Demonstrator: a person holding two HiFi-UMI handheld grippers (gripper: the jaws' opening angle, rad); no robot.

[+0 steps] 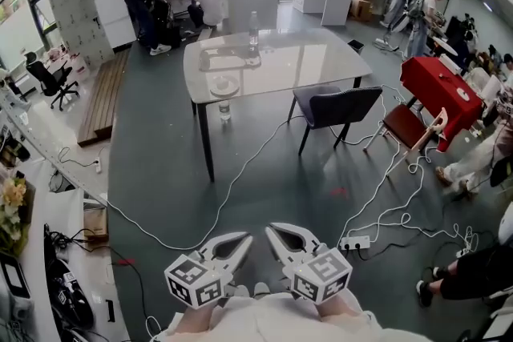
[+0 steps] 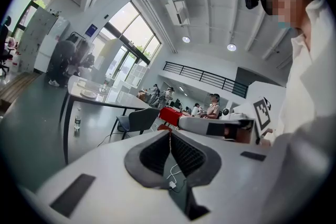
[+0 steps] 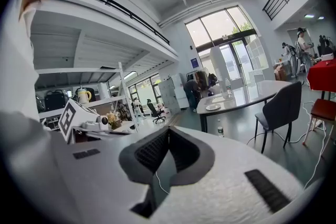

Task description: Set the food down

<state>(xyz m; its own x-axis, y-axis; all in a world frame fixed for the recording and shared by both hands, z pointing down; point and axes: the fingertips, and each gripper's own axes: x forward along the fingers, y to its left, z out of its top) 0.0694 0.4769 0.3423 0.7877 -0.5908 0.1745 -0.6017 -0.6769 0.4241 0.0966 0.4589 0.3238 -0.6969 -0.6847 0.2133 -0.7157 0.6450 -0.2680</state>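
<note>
Plainly, both claws sat well short of the table [image 1: 313,60], held close in front of the person's body. The left claw [image 1: 245,238] was fully closed, pads meeting with nothing between them. The right claw [image 1: 272,229] was likewise pinched together and empty. No food was in either. The only likely spot I could find was a plate [image 1: 224,86] at the table's near edge, toward its left corner. It was too small for me to tell whether anything lay on it.

Between the claws and the table the floor was open but crossed by cables [image 1: 234,184] running out from under the table. A power strip [image 1: 355,242] lay to the right of that path. A bottle [image 1: 224,110] stood on the floor under the table's near edge, just below the plate. A dark chair [image 1: 345,104] stood at the table's near right side, pulled out from it, with a red table [image 1: 437,88] farther right. A wooden bench [image 1: 104,96] lay well left of the table.

Only the head view gave me the cables and the floor layout. The left claw's view showed the table from one end, plus the right claw's marker cube [image 2: 262,113]. The right claw's view showed a jug [image 3: 84,95] on a shelf, well away from the table, which neither other view caught.
</note>
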